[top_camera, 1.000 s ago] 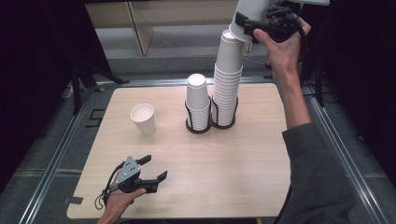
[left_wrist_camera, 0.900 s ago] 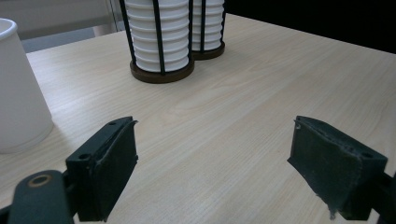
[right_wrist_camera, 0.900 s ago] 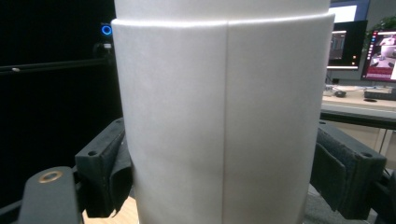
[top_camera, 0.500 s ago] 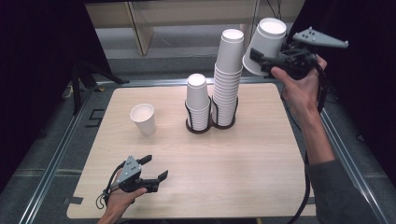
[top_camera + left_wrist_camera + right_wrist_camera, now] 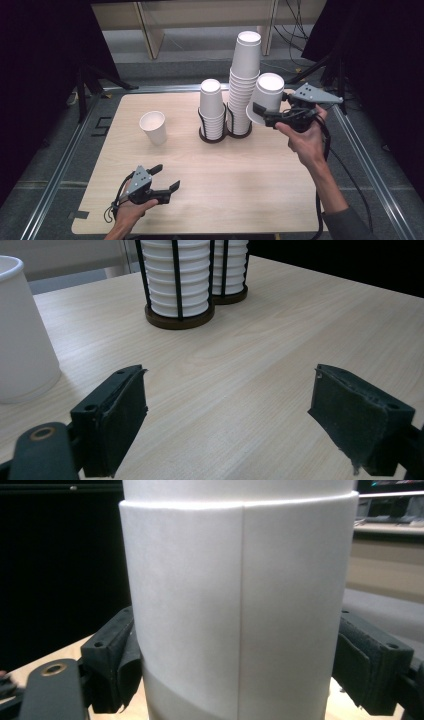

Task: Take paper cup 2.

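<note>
Clamped between the pads of the right gripper [image 5: 265, 116], just to the right of the black wire holder [image 5: 214, 136] and at about mid-height of its tall stack [image 5: 245, 85]: one white paper cup [image 5: 268, 92], base up and tilted, pinched across its side wall [image 5: 240, 605] with a jaw pressed on either flank. Gripped around the body, probably so the open mouth stays clear for setting down or slipping over something. Carried in the air and touching no stack, as far as can be told. Parked near the front edge of the table [image 5: 240, 190], well apart from the holder and to its left: the left gripper [image 5: 166, 178], jaws spread with nothing but bare wood between them [image 5: 227, 420], likely waiting out of the way. Kept in the holder to stop the columns toppling: two stacks of nested cups, the tall one and a short one [image 5: 211, 107] at its left. Standing alone to the left of the holder, mouth up: one loose cup [image 5: 153, 127]. By count: two grippers, two stacks, one holder, one loose cup, one held cup; cups within each stack too tightly nested to number.
</note>
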The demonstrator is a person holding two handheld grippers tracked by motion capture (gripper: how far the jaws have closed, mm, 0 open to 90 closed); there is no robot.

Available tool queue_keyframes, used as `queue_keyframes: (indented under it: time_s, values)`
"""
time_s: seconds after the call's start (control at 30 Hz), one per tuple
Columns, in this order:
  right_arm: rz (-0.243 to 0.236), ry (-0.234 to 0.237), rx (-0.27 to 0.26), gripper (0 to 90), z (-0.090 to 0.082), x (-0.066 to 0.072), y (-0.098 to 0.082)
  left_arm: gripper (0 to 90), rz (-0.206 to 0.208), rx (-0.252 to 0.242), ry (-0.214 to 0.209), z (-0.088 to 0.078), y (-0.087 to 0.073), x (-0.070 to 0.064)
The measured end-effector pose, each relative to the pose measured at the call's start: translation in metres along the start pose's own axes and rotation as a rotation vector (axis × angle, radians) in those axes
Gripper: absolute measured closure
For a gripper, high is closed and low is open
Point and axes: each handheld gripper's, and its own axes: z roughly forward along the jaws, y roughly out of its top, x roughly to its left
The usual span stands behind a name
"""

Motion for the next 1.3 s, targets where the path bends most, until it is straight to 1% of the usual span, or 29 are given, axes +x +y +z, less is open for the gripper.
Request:
queue_keyframes:
  time_s: [0.03, 0.07, 0.13, 0.17, 0.23, 0.3, 0.37, 0.4, 0.43, 0.5, 0.53, 0.57, 0.6, 0.63, 0.67, 0.7, 0.8, 0.87, 0.9, 0.97, 1.0, 1.03, 1.07, 1.1, 1.13, 1.17, 1.2, 1.23, 1.3]
  values:
    - [0.008, 0.007, 0.015, 17.3, 0.001, 0.002, -0.004, 14.2, 0.002, 0.004, 0.002, 0.000, 0.000, 0.000]
    - [0.030, 0.018, 0.026, 17.3, 0.002, 0.005, -0.009, 14.3, -0.005, -0.013, -0.003, 0.001, 0.000, 0.001]
    - [0.019, 0.025, 0.029, 17.3, 0.006, 0.007, -0.019, 14.2, -0.007, -0.020, -0.005, 0.003, 0.000, 0.001]
    - [0.030, 0.038, 0.032, 17.3, 0.008, 0.009, -0.023, 14.2, -0.004, 0.000, 0.003, 0.002, 0.000, 0.001]
    - [0.034, 0.045, 0.044, 17.3, 0.012, 0.012, -0.032, 14.2, -0.004, 0.001, 0.000, 0.003, 0.001, 0.001]
    - [0.039, 0.053, 0.061, 17.3, 0.016, 0.016, -0.039, 14.2, -0.004, -0.014, -0.006, 0.005, 0.000, 0.001]
    - [0.025, 0.066, 0.055, 17.3, 0.022, 0.019, -0.049, 14.2, -0.004, -0.006, -0.004, 0.006, 0.001, 0.001]
    - [0.034, 0.069, 0.071, 17.3, 0.024, 0.022, -0.053, 14.3, -0.006, -0.016, -0.009, 0.008, 0.001, 0.002]
    - [0.033, 0.080, 0.074, 17.3, 0.028, 0.025, -0.060, 14.2, -0.004, -0.005, -0.004, 0.008, 0.001, 0.001]
    - [0.029, 0.086, 0.070, 17.3, 0.031, 0.028, -0.067, 14.2, -0.006, -0.026, -0.010, 0.010, 0.001, 0.002]
    - [0.034, 0.094, 0.074, 17.3, 0.034, 0.030, -0.072, 14.3, -0.002, -0.011, 0.000, 0.010, 0.002, 0.002]
    - [0.039, 0.107, 0.093, 17.3, 0.037, 0.032, -0.077, 14.2, 0.000, -0.016, -0.001, 0.010, 0.002, 0.002]
    - [0.033, 0.107, 0.092, 17.3, 0.040, 0.033, -0.081, 14.2, 0.002, -0.035, -0.012, 0.012, 0.002, 0.002]
    - [0.031, 0.106, 0.100, 17.3, 0.041, 0.034, -0.084, 14.2, -0.005, -0.046, -0.012, 0.013, 0.002, 0.002]
    - [0.041, 0.118, 0.096, 17.3, 0.043, 0.036, -0.088, 14.2, 0.001, -0.041, -0.009, 0.013, 0.003, 0.002]
    - [0.060, 0.128, 0.118, 17.3, 0.044, 0.039, -0.091, 14.2, 0.006, -0.032, -0.005, 0.013, 0.003, 0.002]
    - [0.042, 0.138, 0.115, 17.3, 0.049, 0.043, -0.097, 14.2, 0.005, -0.049, -0.018, 0.020, 0.004, 0.002]
    - [0.043, 0.145, 0.114, 17.3, 0.052, 0.046, -0.101, 14.2, 0.009, -0.052, -0.029, 0.024, 0.004, 0.001]
    - [0.048, 0.165, 0.116, 17.3, 0.054, 0.048, -0.104, 14.2, 0.010, -0.051, -0.033, 0.025, 0.004, 0.001]
    - [0.068, 0.184, 0.137, 17.3, 0.057, 0.053, -0.107, 14.2, 0.014, -0.069, -0.047, 0.029, 0.004, -0.002]
    - [0.045, 0.182, 0.138, 17.3, 0.059, 0.054, -0.109, 14.2, 0.018, -0.062, -0.053, 0.030, 0.004, -0.003]
    - [0.062, 0.193, 0.138, 17.3, 0.062, 0.058, -0.111, 14.2, 0.013, -0.060, -0.067, 0.031, 0.004, -0.005]
    - [0.051, 0.202, 0.142, 17.3, 0.065, 0.059, -0.113, 14.2, 0.013, -0.076, -0.083, 0.033, 0.003, -0.005]
    - [0.068, 0.218, 0.150, 17.3, 0.067, 0.062, -0.115, 14.3, 0.018, -0.080, -0.088, 0.033, 0.004, -0.007]
    - [0.049, 0.222, 0.151, 17.3, 0.068, 0.064, -0.117, 14.2, 0.018, -0.088, -0.096, 0.034, 0.003, -0.008]
    - [0.050, 0.231, 0.153, 17.3, 0.070, 0.066, -0.119, 14.2, 0.015, -0.095, -0.101, 0.035, 0.003, -0.008]
    - [0.061, 0.248, 0.158, 17.3, 0.072, 0.068, -0.120, 14.2, 0.013, -0.100, -0.105, 0.035, 0.003, -0.009]
    - [0.049, 0.239, 0.161, 17.3, 0.072, 0.069, -0.121, 14.2, 0.010, -0.103, -0.110, 0.036, 0.003, -0.009]
    - [0.074, 0.250, 0.175, 17.3, 0.073, 0.072, -0.123, 14.2, -0.002, -0.109, -0.125, 0.036, 0.003, -0.010]
